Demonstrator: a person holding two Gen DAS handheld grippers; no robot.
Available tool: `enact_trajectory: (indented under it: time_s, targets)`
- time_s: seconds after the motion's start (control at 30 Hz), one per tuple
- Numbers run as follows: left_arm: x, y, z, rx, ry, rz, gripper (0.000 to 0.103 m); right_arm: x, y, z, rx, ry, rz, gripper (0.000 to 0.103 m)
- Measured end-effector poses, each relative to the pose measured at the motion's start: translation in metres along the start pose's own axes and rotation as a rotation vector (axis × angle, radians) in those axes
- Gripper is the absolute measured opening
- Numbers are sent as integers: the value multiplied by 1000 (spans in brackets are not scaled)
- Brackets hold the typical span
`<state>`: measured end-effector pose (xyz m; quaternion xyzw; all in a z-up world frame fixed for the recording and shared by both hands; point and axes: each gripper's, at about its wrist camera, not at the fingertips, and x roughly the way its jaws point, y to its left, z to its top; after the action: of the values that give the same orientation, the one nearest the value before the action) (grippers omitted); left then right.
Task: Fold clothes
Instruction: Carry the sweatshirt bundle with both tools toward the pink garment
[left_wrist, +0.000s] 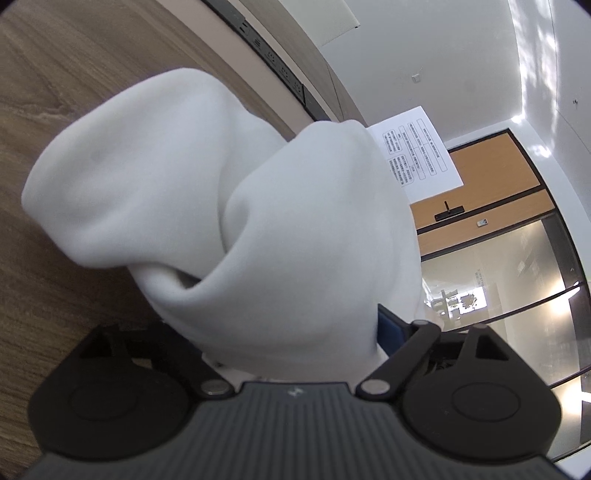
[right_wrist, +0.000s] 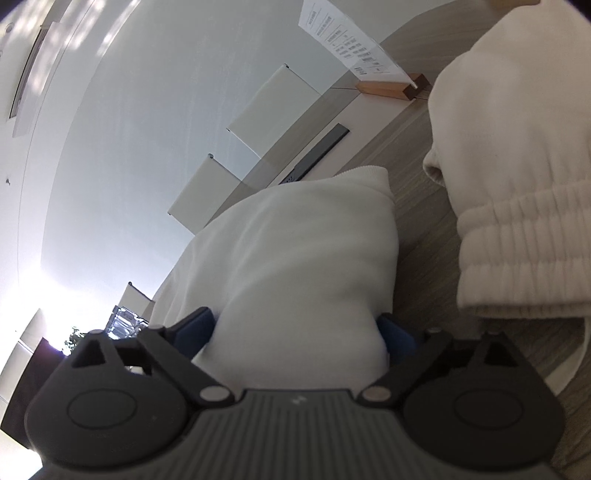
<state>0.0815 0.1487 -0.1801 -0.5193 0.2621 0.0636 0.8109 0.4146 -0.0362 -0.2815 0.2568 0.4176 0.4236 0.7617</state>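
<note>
A thick white garment lies bunched on the wooden table. In the left wrist view its folds fill the gap of my left gripper. The jaws stand wide; one blue pad shows against the cloth and the other is hidden under it. In the right wrist view a fold of the white garment sits between the two blue pads of my right gripper, whose jaws also stand wide. To the right lies cream cloth with a ribbed cuff.
A black socket strip runs along the table's far edge. A printed sheet stands in a wooden holder behind the clothes. Beyond the table are a wooden door and a glass wall.
</note>
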Motion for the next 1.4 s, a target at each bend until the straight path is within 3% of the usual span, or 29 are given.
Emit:
enact_trajectory:
  time_s: [0.13,0.17,0.3,0.53,0.67,1.03,1.23,1.4]
  targets:
    - [7,-3,-7,47,-39,-6,101,6,-9,1,43,11,43,102]
    - [8,-4,-8,52,-42,-7,101,7,-8,-1,56,9,55,97]
    - [1,-7,-8,68,-55,-3,83,-1,4,-9,38,-24,77,84]
    - [-53,-13,4,67,-139,42,78,14,46,-23,48,11,177,80]
    - [-103,-12,18,71,-216,64,78,39,92,-31,40,48,260,80]
    - [-272,12,92,80,-476,170,78,145,279,-83,-3,158,449,80]
    - [-368,37,133,99,-548,231,78,205,379,-124,-34,216,522,80]
    - [-429,78,152,49,-587,261,78,251,445,-168,-61,281,536,79]
